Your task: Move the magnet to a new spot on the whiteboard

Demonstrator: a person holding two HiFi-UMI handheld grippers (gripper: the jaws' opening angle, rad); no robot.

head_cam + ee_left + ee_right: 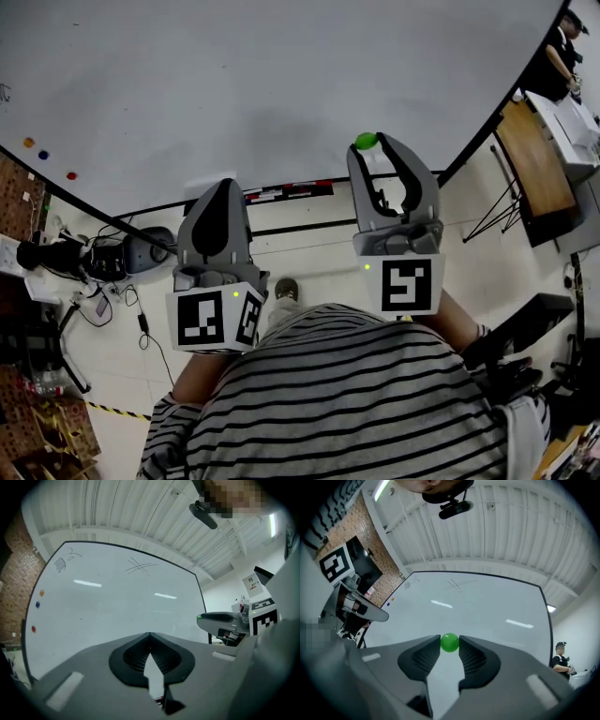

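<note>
A small green ball magnet sits pinched between the tips of my right gripper, which is shut on it. It is held in front of the lower part of the big whiteboard; whether it touches the board I cannot tell. My left gripper is shut with nothing in it, pointing at the board a little to the left of the right one and lower.
Orange, blue and red magnets dot the board's left edge. A marker ledge runs under the board. Camera gear lies on the floor at left. A wooden table and a person are at right.
</note>
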